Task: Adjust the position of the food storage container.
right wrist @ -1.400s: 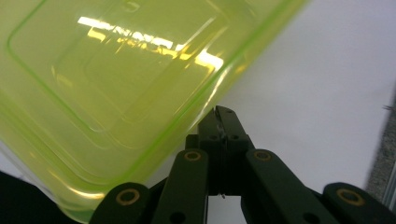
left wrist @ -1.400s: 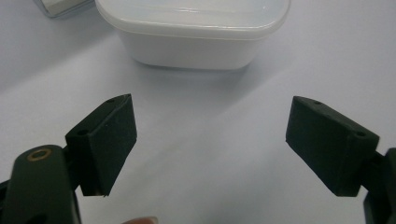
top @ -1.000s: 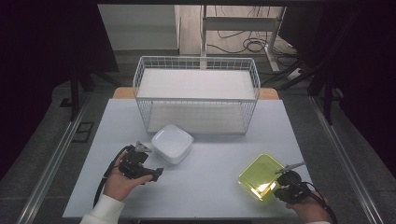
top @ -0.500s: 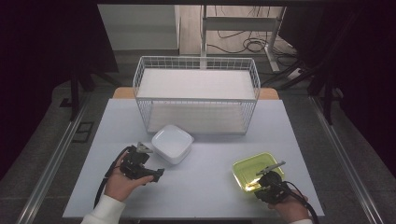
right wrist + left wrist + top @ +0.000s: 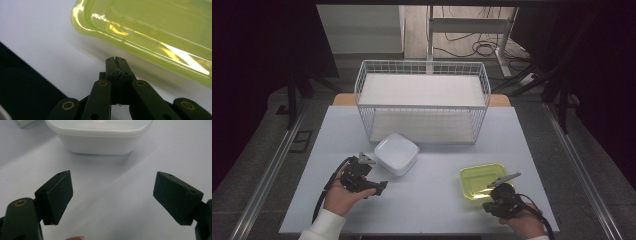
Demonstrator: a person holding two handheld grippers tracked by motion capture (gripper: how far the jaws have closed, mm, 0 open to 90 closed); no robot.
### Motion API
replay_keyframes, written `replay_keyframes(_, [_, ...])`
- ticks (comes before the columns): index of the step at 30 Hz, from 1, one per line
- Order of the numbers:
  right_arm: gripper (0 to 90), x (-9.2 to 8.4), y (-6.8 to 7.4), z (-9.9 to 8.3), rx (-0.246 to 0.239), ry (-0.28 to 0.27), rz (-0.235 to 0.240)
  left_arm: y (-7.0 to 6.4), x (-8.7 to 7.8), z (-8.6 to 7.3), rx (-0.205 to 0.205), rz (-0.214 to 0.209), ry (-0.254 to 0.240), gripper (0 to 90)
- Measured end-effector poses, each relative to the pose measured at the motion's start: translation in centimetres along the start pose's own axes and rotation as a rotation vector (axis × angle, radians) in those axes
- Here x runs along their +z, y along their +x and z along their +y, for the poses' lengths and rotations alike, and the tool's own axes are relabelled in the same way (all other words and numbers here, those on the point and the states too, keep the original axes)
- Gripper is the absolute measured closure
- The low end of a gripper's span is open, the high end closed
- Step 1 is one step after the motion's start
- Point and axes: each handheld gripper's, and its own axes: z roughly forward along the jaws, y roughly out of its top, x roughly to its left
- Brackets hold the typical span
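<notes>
A yellow-green see-through tray point(image 5: 482, 181) point(image 5: 155, 30) lies on the table's near right. My right gripper point(image 5: 495, 196) point(image 5: 116, 60) is shut with nothing between its jaws, its tips just short of the tray's near rim. A white square lidded container point(image 5: 396, 152) point(image 5: 100, 135) sits left of centre. My left gripper point(image 5: 373, 176) point(image 5: 112, 195) stands open a little in front of that container, pointing at it, with bare table between its fingers point(image 5: 58, 195).
A white wire basket point(image 5: 422, 107) stands at the back middle of the pale table point(image 5: 437, 210). The table's near edge point(image 5: 37, 72) runs close to my right gripper. Dark floor and cables lie beyond the table.
My right hand and gripper have moved left along the table's near edge. The yellow-green tray has shifted slightly left and turned squarer. The left gripper has stayed put.
</notes>
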Motion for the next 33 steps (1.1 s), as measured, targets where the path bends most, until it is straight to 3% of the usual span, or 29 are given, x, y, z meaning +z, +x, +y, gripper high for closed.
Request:
replay_keyframes(3, [88.1, -1.4, -1.1, -0.3, 0.031, -0.034, -0.016, 0.2, -0.1, 0.0, -0.017, 0.004, -0.008, 15.5])
replay_keyframes(4, [88.2, -2.6, -2.3, -0.5, 0.071, -0.07, -0.036, 0.3, -0.1, 0.0, -0.03, 0.005, -0.008, 15.5])
replay_keyframes(6, [88.2, -3.2, -3.0, -0.6, 0.086, -0.085, -0.046, 0.4, -0.1, 0.0, -0.047, 0.006, -0.01, 15.5])
replay_keyframes(7, [88.3, -4.1, -4.3, -0.6, 0.12, -0.116, -0.056, 0.4, 0.0, 0.0, -0.055, 0.008, -0.008, 15.5])
replay_keyframes(9, [88.3, -4.2, -4.9, -0.5, 0.133, -0.127, -0.069, 0.3, 0.0, 0.1, -0.055, 0.008, -0.004, 15.6])
replay_keyframes(10, [88.3, -4.5, -6.5, -0.1, 0.16, -0.133, -0.126, 0.2, 0.1, 0.1, -0.053, 0.009, -0.004, 15.5])
replay_keyframes(14, [88.4, -4.4, -8.6, 1.0, 0.189, -0.145, -0.176, 0.1, 0.1, 0.2, -0.042, 0.006, 0.0, 15.5])
replay_keyframes(16, [88.4, -4.2, -9.0, 1.3, 0.192, -0.14, -0.192, 0.1, 0.2, 0.2, -0.045, 0.006, 0.0, 15.5])
replay_keyframes(20, [88.4, -2.0, -10.9, 2.5, 0.208, -0.081, -0.226, 0.3, 0.2, 0.1, -0.048, 0.011, 0.003, 15.5])
replay_keyframes(23, [88.4, -1.0, -11.0, 2.7, 0.199, -0.056, -0.229, 0.3, 0.0, 0.0, -0.047, 0.012, -0.001, 15.5])
replay_keyframes(24, [88.5, -0.3, -10.7, 2.7, 0.182, -0.043, -0.207, 0.3, -0.2, -0.1, -0.047, 0.015, -0.003, 15.5])
replay_keyframes(33, [88.4, 0.4, -8.9, 3.5, 0.116, -0.044, -0.169, 0.1, -0.3, -0.1, -0.038, 0.015, -0.006, 15.5])
